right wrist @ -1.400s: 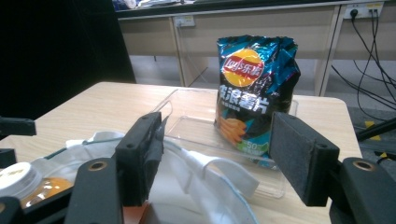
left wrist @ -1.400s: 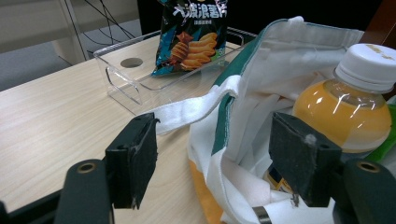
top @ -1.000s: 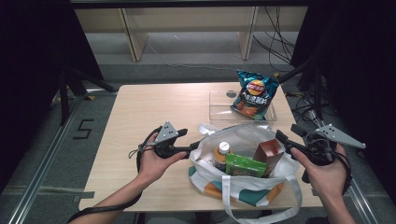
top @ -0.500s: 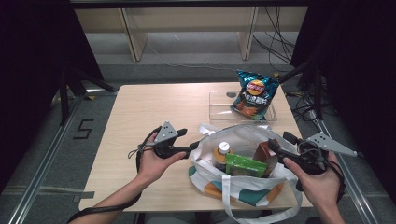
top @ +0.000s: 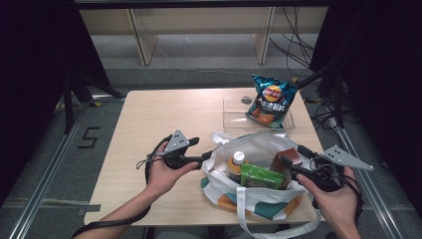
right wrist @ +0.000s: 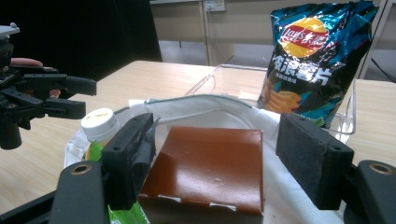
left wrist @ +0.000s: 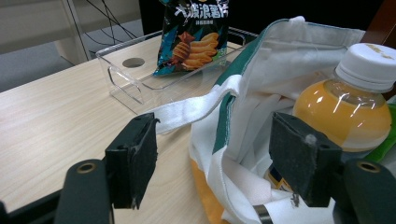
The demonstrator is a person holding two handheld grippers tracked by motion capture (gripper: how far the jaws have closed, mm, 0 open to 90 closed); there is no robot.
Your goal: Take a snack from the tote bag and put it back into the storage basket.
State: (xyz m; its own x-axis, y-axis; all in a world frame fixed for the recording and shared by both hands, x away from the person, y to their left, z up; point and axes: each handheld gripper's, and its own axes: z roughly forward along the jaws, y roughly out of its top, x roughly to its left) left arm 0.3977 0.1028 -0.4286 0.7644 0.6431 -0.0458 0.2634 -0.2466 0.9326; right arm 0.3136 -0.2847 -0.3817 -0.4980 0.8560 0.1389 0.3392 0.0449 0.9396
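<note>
Near the table's front edge, a white tote bag [top: 259, 191] is kept open. Its left rim is flanked by the left gripper [top: 211, 153], whose jaws are spread and not pressing the cloth. The right gripper [top: 293, 162], its jaws just widened, is poised unclenched around a brown packet [right wrist: 205, 163] inside. Behind, a crisps bag [top: 271, 99] is propped in a clear tray [top: 234, 112]; bare tabletop [top: 164, 112] is left open.

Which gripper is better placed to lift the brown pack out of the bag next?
Right, probably. The right gripper has open jaws straddling the brown pack; the left gripper sits at the bag rim.
</note>
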